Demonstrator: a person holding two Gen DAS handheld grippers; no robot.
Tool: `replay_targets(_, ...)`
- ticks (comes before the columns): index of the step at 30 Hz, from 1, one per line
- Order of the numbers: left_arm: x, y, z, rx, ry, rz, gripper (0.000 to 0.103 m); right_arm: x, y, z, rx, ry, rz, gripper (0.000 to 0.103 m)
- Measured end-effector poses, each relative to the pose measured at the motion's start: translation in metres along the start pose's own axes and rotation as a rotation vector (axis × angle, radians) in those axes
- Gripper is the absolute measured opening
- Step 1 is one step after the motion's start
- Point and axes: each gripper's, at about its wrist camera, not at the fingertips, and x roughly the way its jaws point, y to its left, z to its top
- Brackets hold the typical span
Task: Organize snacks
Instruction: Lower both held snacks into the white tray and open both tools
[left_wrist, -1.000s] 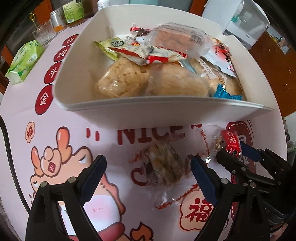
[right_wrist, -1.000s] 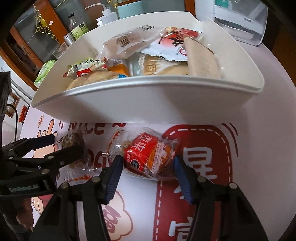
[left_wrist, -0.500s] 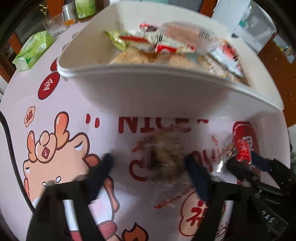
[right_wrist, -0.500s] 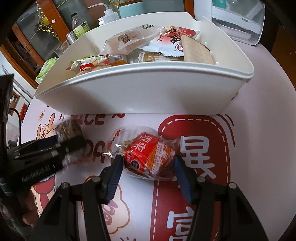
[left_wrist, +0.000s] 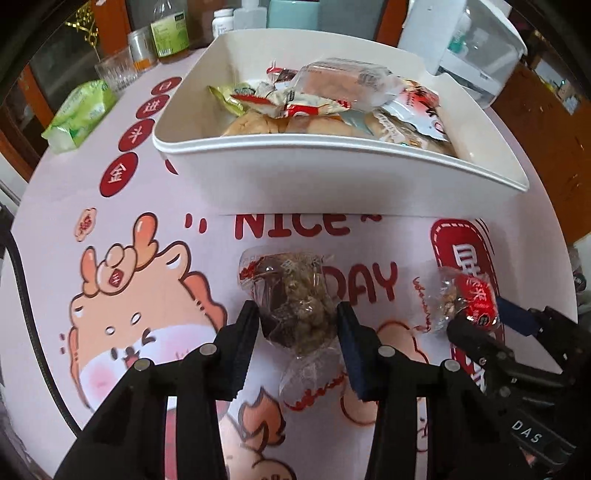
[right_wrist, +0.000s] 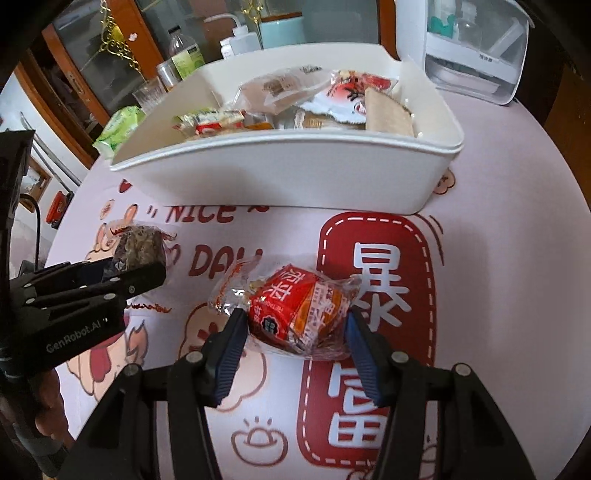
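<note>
Left tool (left_wrist: 297, 325) is closing its jaws on a dark nutty snack (left_wrist: 295, 295) in clear wrap, pads already against its sides; right tool (right_wrist: 295, 325) is clamped on a red-label snack (right_wrist: 295, 314). Both snacks sit just above or on the printed surface (right_wrist: 498, 184), in front of the white bin (left_wrist: 332, 173); can't tell if they're fully lifted. Risks, as a judgement: crinkly loose wrap could slide in the pads, so a snack may drop short of the bin; the dark one looks crumbly, and a hard squeeze could crush it. The two tools are close side by side and could bump if both head for the bin at once. The near wall is tall, so a low carry could clip the rim. The bin is already piled with packets, buns and red-and-white wrappers; on the heaped side, near the rim, new pieces may roll off. Empty floor shows at the bin's left end.
</note>
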Motion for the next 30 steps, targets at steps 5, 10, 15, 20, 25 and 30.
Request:
replay_targets(5,-0.034,-0.009,-0.003,0.029,-0.052,0.040,0.042,-0.032,0.001,0.005,-0.015,-0.070,0.013,0.055)
replay_targets(10,-0.063,-0.007,0.009,0.047,-0.114,0.064,0.042,-0.065,0.005,0.022,-0.058,-0.157,0.011,0.055)
replay_targets(15,-0.103,-0.003,0.040,0.068,-0.223,0.093,0.042,-0.096,0.007,0.057,-0.093,-0.269,-0.037,0.055)
replay_targets(20,-0.136,0.000,0.073,0.076,-0.319,0.110,0.042,-0.123,0.007,0.096,-0.098,-0.377,-0.088,0.055)
replay_targets(25,-0.154,0.002,0.110,0.088,-0.377,0.130,0.042,-0.133,0.011,0.127,-0.084,-0.442,-0.125,0.055)
replay_targets(30,-0.149,0.006,0.144,0.087,-0.360,0.133,0.042,-0.125,0.014,0.156,-0.063,-0.456,-0.156,0.056)
